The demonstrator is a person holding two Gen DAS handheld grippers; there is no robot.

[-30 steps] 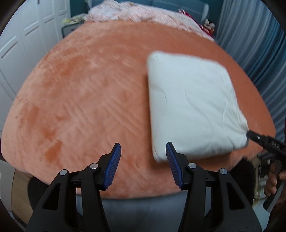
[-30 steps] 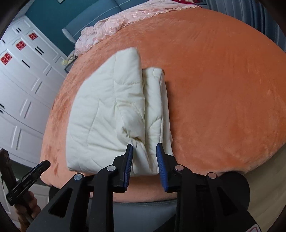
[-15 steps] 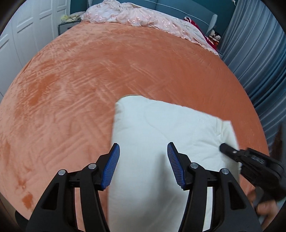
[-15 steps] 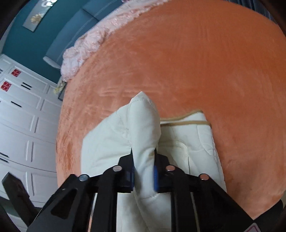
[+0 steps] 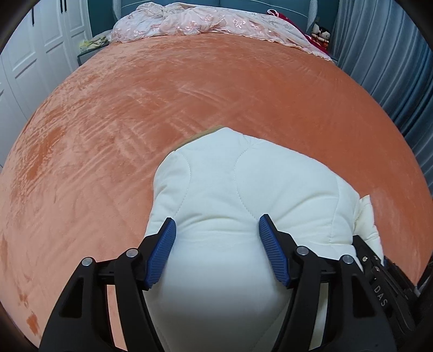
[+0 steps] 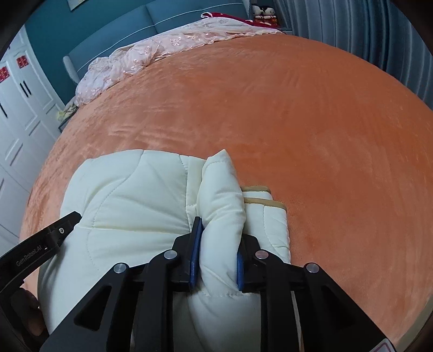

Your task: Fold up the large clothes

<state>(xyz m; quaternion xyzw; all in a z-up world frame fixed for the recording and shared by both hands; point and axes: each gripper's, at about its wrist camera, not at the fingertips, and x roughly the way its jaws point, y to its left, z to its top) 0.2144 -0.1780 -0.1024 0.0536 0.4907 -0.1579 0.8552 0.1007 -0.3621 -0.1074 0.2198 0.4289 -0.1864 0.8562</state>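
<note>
A folded cream quilted blanket [image 5: 243, 189] lies near the front edge of the orange bed [image 5: 162, 94]. My left gripper [image 5: 216, 238] is open, its blue pads [image 5: 162, 251] straddling a thick bulge of the blanket. My right gripper [image 6: 217, 246] is shut on a raised fold of the same blanket [image 6: 130, 195], which bulges up between its pads. The right gripper's body shows at the lower right of the left wrist view [image 5: 379, 279]; the left gripper shows at the lower left of the right wrist view [image 6: 48, 238].
A pink lace cover [image 5: 211, 21] is bunched at the head of the bed, against a teal headboard [image 6: 173, 16]. White wardrobe doors [image 6: 19, 113] stand on the left, blue-grey curtains [image 5: 392, 67] on the right. Orange bedspread [image 6: 311, 121] stretches beyond the blanket.
Both grippers moved forward onto the blanket. The right one closed on a fold of it and keeps hold. The left one moved in over the blanket, still open.
</note>
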